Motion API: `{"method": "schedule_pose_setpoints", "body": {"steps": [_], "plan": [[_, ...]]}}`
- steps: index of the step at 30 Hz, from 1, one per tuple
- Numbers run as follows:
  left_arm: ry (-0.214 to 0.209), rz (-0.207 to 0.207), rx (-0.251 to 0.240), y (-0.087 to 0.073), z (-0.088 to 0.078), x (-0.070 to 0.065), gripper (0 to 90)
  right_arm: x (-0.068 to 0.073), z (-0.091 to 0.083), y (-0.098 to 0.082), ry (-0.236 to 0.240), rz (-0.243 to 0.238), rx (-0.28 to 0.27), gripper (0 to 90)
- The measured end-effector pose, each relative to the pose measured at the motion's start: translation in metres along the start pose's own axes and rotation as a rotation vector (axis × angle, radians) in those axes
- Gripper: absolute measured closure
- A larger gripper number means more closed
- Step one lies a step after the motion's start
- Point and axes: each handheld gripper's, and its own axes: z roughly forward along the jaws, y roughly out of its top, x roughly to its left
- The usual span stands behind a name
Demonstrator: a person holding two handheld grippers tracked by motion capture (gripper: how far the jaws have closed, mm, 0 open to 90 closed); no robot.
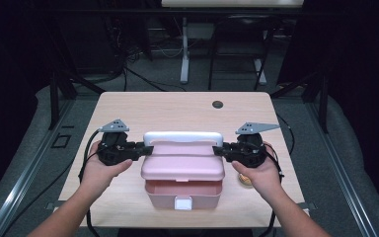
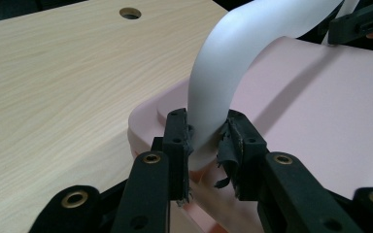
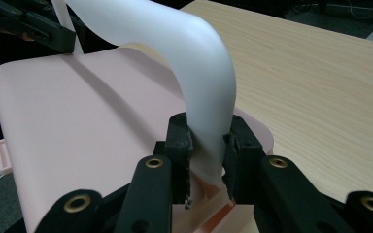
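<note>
Pink box (image 1: 182, 170) w/ raised lid blocks table (image 1: 128, 106) centre; far half free.

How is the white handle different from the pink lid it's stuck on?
The white handle is a narrow band bent into an arch; the pink lid is a broad, nearly flat slab. The handle is white, the lid pink. Each end of the handle sits between gripper fingers: the left gripper takes one end, the right gripper the other, while the lid's top is bare. Both look smooth and matte.

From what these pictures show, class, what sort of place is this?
Probably a lab or recording workspace: a bare wooden table with a cable hole, dark curtains around it, and loose cables on the grey floor.
</note>
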Motion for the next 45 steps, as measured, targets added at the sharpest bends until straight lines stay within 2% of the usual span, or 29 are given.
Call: {"method": "schedule_pose_setpoints", "body": {"steps": [6,12,18,23,27,35,45], "plan": [[0.007,-0.006,-0.016,-0.002,-0.011,0.001,71.1,-0.002,0.000,0.001,0.011,0.022,0.007,74.2],[0.024,-0.005,-0.005,-0.011,-0.024,0.002,72.9,-0.002,-0.002,0.003,0.015,0.029,0.004,74.2],[0.022,-0.019,0.009,-0.025,-0.031,0.003,79.3,-0.003,-0.003,0.004,0.016,0.028,0.003,74.2],[0.017,-0.013,0.022,-0.031,-0.034,0.001,87.0,-0.003,-0.003,0.005,0.015,0.033,0.003,74.2],[0.005,-0.005,0.030,-0.037,-0.032,-0.003,89.0,-0.003,-0.003,0.005,0.014,0.028,0.003,74.2],[-0.025,-0.007,0.066,-0.051,-0.016,-0.010,89.4,-0.003,-0.003,0.005,0.014,0.031,0.001,74.1],[-0.061,0.004,0.084,-0.057,-0.003,-0.020,89.5,-0.003,-0.003,0.004,0.011,0.024,0.004,74.1]]}}
